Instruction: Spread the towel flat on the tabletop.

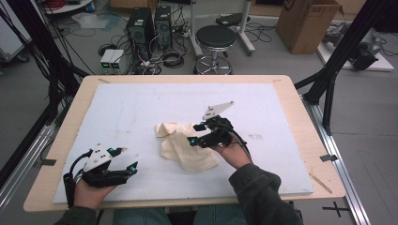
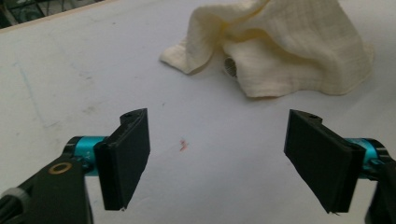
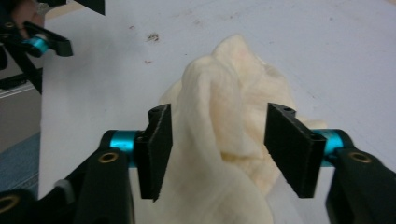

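A crumpled cream cloth (image 1: 185, 150) lies near the middle of the white board (image 1: 141, 103). My right gripper (image 1: 195, 133) sits over the cloth's right side. In the right gripper view its jaws stand apart around a raised fold of the cloth (image 3: 224, 116), with a gap at the right pad (image 3: 292, 149), so the right gripper (image 3: 217, 149) is open. My left gripper (image 1: 129, 159) rests at the board's front left, well apart from the cloth. In the left gripper view the left gripper (image 2: 217, 158) is wide open over bare board, and the cloth (image 2: 289, 51) lies farther ahead.
The white board covers most of a wooden table (image 1: 305, 122). A small grey round spot (image 2: 229, 66) shows under a cloth fold. Beyond the table stand a black stool (image 1: 215, 40), computer towers (image 1: 141, 26) and a cardboard box (image 1: 307, 23).
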Motion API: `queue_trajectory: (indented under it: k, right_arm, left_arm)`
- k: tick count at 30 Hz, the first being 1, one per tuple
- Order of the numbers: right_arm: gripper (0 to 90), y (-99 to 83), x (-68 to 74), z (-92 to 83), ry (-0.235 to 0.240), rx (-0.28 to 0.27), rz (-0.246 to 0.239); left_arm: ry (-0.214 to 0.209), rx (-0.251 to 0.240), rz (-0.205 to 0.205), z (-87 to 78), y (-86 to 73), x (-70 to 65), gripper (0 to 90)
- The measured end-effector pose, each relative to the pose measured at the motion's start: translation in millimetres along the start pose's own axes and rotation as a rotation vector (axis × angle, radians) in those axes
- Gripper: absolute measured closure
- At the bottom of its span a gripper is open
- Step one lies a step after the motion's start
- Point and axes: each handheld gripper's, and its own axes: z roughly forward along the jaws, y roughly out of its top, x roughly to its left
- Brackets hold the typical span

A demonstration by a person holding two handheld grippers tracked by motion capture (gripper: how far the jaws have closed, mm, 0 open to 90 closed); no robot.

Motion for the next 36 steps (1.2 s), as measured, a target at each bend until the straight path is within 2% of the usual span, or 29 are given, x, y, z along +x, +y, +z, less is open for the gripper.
queue_trajectory:
  k: [3, 5, 8, 9, 10, 12, 13, 14, 15, 16, 18, 19, 20, 22, 23, 24, 25, 27, 28, 29, 31, 34, 36]
  right_arm:
    - [47.7, -14.8, 2.9, -16.8, -0.013, -0.021, -0.009]
    - [48.5, -19.4, 4.0, -21.2, -0.019, -0.026, -0.011]
    - [51.4, -37.0, 6.0, -33.6, -0.028, -0.033, -0.007]
    - [52.4, -40.1, 5.9, -34.8, -0.029, -0.028, -0.01]
    - [53.1, -44.9, 6.4, -36.3, -0.03, -0.02, -0.011]
    - [54.8, -48.0, 6.3, -36.6, -0.032, -0.018, -0.017]
    - [57.7, -58.6, 7.0, -37.7, -0.028, -0.006, -0.014]
    - [57.7, -58.6, 7.0, -37.7, -0.028, -0.006, -0.014]
    - [59.4, -70.2, 6.8, -36.8, -0.028, -0.003, -0.015]
    - [59.4, -70.2, 6.8, -36.8, -0.028, -0.003, -0.015]
    - [60.2, -85.9, 4.3, -32.6, -0.019, 0.015, 0.001]
    - [60.2, -89.0, 3.8, -31.1, -0.019, 0.02, 0.005]
    - [60.0, -92.5, 3.1, -28.6, -0.01, 0.033, 0.016]
    - [60.2, -94.1, 2.8, -25.0, -0.012, 0.049, 0.011]
    - [60.2, -94.1, 2.8, -25.0, -0.012, 0.049, 0.011]
    - [61.3, -93.9, 1.5, -20.1, -0.012, 0.068, 0.003]
    - [61.5, -94.0, 0.2, -18.5, -0.012, 0.076, 0.0]
    - [61.7, -94.0, -1.0, -16.1, -0.009, 0.084, 0.0]
    - [61.6, -94.2, -2.6, -10.9, -0.013, 0.111, -0.011]
    - [61.6, -94.0, -2.6, -8.7, -0.017, 0.122, -0.017]
    - [63.2, -93.9, -1.7, -6.2, -0.03, 0.135, -0.038]
    - [68.5, -94.2, -2.4, -6.2, -0.034, 0.136, -0.036]
    - [71.1, -94.4, -3.9, -5.9, -0.042, 0.135, -0.032]
  left_arm:
    - [-0.007, 0.01, 0.004, 5.1, 3.7, -2.0, 30.4]
    - [-0.032, 0.014, -0.004, 11.6, 7.0, -2.9, 32.2]
    - [-0.054, 0.035, 0.002, 23.5, 11.6, -4.2, 41.7]
    - [-0.055, 0.041, 0.001, 27.0, 12.8, -4.3, 43.5]
    - [-0.072, 0.052, -0.01, 37.2, 16.0, -3.6, 45.5]
    - [-0.076, 0.057, -0.012, 43.5, 17.5, -3.6, 47.3]
    - [-0.091, 0.061, -0.014, 52.8, 20.0, -4.2, 50.7]
    - [-0.091, 0.061, -0.014, 52.8, 20.0, -4.2, 51.9]
    - [-0.103, 0.063, -0.018, 57.5, 20.8, -4.9, 53.3]
    - [-0.113, 0.063, -0.022, 62.5, 21.3, -5.8, 53.3]
    - [-0.136, 0.097, -0.017, 72.4, 22.3, -5.3, 55.4]
    - [-0.154, 0.12, -0.028, 82.4, 22.5, -5.4, 56.1]
    - [-0.154, 0.12, -0.028, 82.4, 22.5, -5.4, 56.8]
    - [-0.18, 0.16, -0.038, 94.2, 24.6, -4.4, 58.3]
    - [-0.18, 0.16, -0.038, 94.2, 24.6, -4.4, 58.6]
    - [-0.194, 0.177, -0.033, 101.6, 27.8, -6.6, 58.9]
    - [-0.194, 0.177, -0.033, 101.6, 27.8, -6.6, 59.4]
    - [-0.19, 0.214, -0.008, 109.2, 32.4, -10.8, 60.8]
    - [-0.183, 0.231, 0.005, 112.2, 33.6, -12.3, 64.3]
    - [-0.179, 0.247, 0.002, 116.3, 33.7, -12.6, 66.1]
    - [-0.178, 0.252, -0.01, 118.4, 32.7, -12.0, 69.2]
    - [-0.174, 0.265, -0.014, 120.7, 31.6, -10.9, 72.4]
    - [-0.166, 0.266, -0.003, 121.0, 31.5, -11.6, 80.8]
